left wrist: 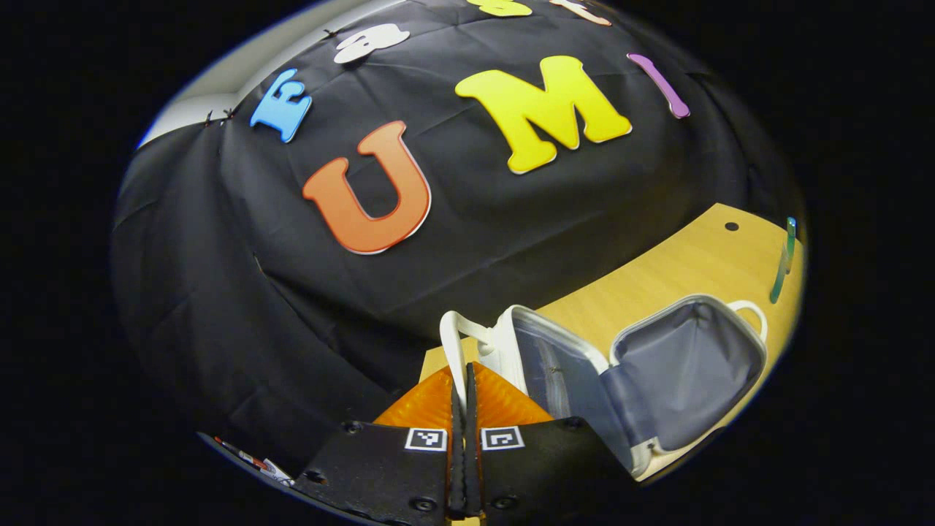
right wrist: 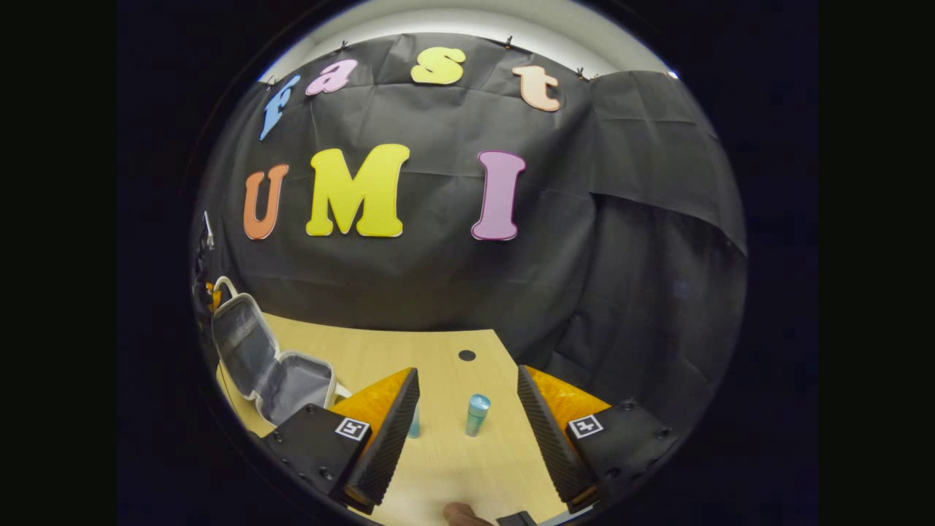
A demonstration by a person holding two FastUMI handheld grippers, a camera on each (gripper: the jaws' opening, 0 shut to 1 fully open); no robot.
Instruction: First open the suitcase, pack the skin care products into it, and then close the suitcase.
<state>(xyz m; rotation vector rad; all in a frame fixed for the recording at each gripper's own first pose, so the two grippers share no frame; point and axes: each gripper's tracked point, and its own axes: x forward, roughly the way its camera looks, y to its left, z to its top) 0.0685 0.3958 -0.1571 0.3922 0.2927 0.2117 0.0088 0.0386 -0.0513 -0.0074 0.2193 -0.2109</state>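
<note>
Suitcase lid held up by its handle; bottle waiting between spread fingers.

Left gripper view: the left gripper (left wrist: 463, 409) is pinched on the thin white handle strap (left wrist: 454, 351) of the small white hard-shell suitcase with grey fabric lining (left wrist: 687, 372), which lies open on the pale wooden table (left wrist: 701, 263); the shell looks stiff and light, best taken by the strap. Right gripper view: the right gripper (right wrist: 467, 416) stands wide, nothing between its fingers, framing a small upright teal plastic bottle (right wrist: 476, 414), likely light, smooth and tippy; grip mid-body. A second teal item (right wrist: 415, 425) peeks beside the near finger.
</note>
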